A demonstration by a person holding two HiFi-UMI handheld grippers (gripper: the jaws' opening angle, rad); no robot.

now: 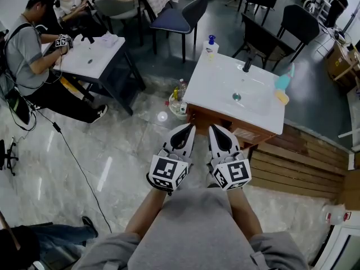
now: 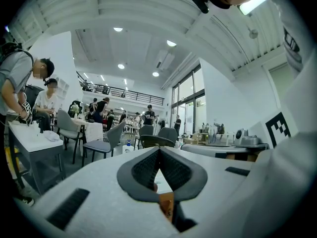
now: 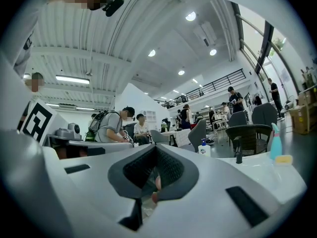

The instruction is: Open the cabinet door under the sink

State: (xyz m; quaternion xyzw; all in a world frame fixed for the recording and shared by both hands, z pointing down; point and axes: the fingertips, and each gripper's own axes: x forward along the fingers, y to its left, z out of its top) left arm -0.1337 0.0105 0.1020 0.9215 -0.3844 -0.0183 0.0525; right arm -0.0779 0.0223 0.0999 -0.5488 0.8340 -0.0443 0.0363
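**Both grippers closed, level in front of the sink cabinet**

We hold the left gripper [image 1: 188, 127] and the right gripper [image 1: 216, 128] side by side, tips near the front edge of the white sink [image 1: 225, 77]. Each gripper's own view shows its jaws pressed together at the tip, with nothing between them.

To our left the pale floor [image 1: 129, 145] lies open as far as a white-topped table [image 1: 93, 58], well apart. A few bottles [image 1: 178, 99] stand by the cabinet's left corner. To our right, wooden planks [image 1: 298, 165] run up against the cabinet.

From above we see the basin top with its black faucet [image 1: 246, 65], a pump bottle [image 1: 210, 45], and a teal bottle [image 1: 284, 81] beside a yellow sponge [image 1: 281, 97]. The right gripper view shows these from the side, over the rim. The left gripper view looks past the basin toward chairs [image 2: 153, 142].

The cabinet door [image 1: 251, 135] sits under the basin, straight ahead of the tips. Only a narrow brown wooden strip of it shows from overhead, and we cannot make out its seam or handle.
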